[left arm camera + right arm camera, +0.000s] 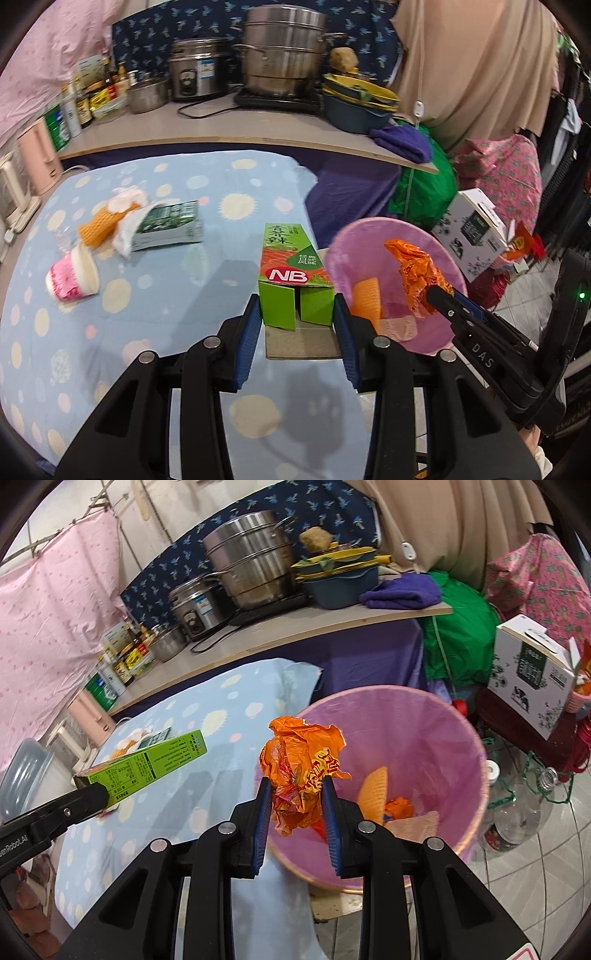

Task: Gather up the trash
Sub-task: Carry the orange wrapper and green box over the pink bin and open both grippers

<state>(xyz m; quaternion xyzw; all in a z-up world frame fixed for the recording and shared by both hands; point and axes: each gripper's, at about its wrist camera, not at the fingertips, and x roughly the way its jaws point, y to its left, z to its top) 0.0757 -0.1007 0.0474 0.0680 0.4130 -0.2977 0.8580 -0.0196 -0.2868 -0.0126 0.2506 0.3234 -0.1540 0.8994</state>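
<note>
Pinching a crumpled orange wrapper between its blue pads, the right tool is held over the rim of the pink bin. The green carton is clamped by its open end in the left tool, above the desk just beside the bin. Released here, the light, springy foil could be caught on the rim and dropped outside. A pink cup and other litter are left on the desk.

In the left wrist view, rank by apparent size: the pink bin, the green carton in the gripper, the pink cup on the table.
1. pink bin, largest.
2. green carton, though nearness to the camera inflates it.
3. pink cup, smallest.
</note>
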